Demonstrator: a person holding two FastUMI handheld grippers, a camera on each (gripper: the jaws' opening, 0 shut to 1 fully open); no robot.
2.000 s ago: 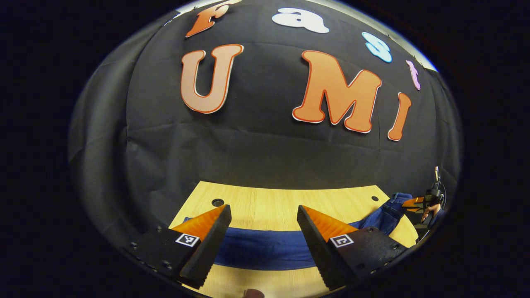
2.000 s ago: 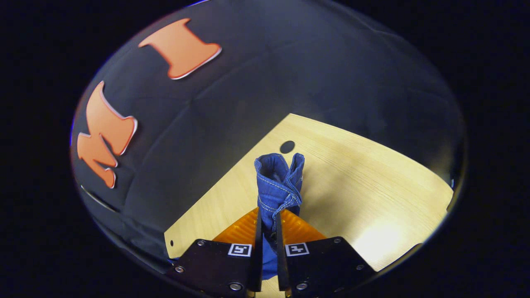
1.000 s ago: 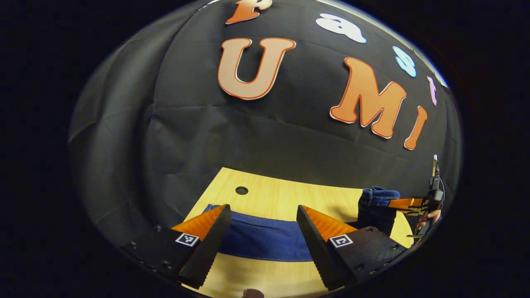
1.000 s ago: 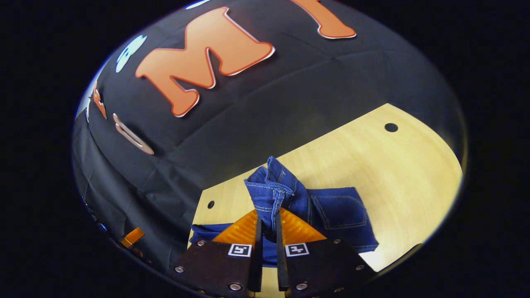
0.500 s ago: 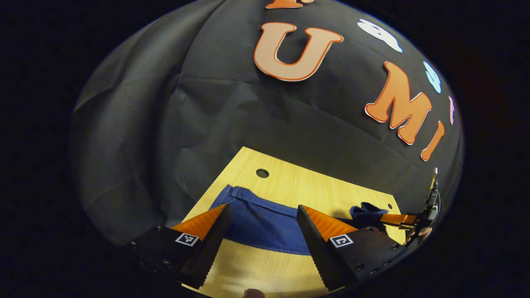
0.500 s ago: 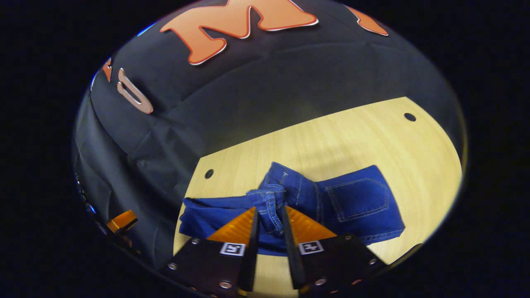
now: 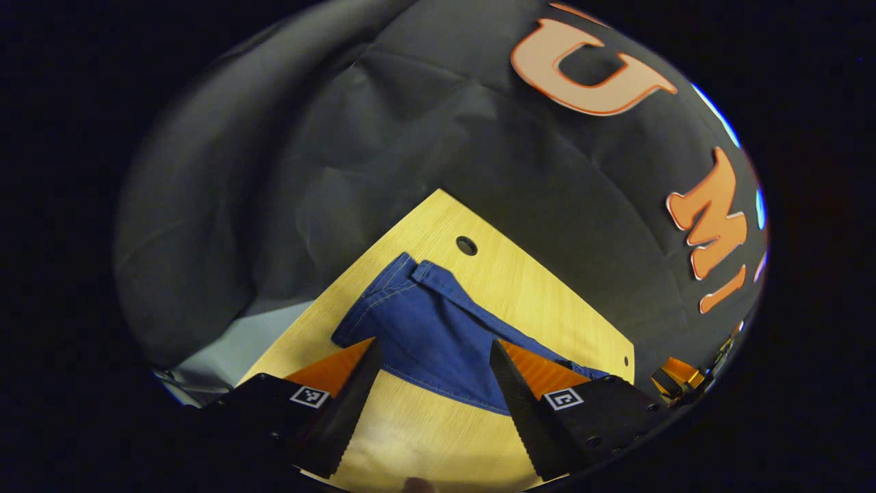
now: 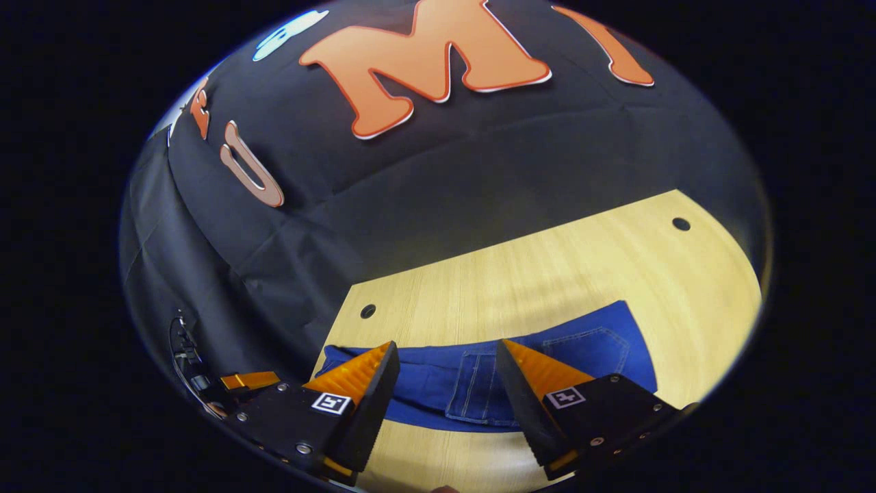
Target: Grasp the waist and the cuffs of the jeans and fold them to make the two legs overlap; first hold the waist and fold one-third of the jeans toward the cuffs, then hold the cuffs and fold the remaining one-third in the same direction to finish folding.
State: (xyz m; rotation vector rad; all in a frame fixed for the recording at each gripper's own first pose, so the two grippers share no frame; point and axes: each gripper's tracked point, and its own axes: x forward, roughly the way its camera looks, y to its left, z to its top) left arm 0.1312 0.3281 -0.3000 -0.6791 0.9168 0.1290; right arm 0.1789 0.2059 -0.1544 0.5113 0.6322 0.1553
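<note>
blue jeans (image 8: 479, 387) flat on our wooden counter (image 8: 547, 274), just ahead of our right claw (image 8: 445, 373) and left claw (image 7: 431, 363), both spread, gripping nothing

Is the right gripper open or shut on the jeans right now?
Open. In the right gripper view the right gripper has its fingers spread, and the jeans lie flat on the table between them.

Jeans (image 8: 479, 383): blue denim cloth, matt, pale stitching. Table (image 8: 547, 274): light wood grain, smooth, slight sheen.
</note>
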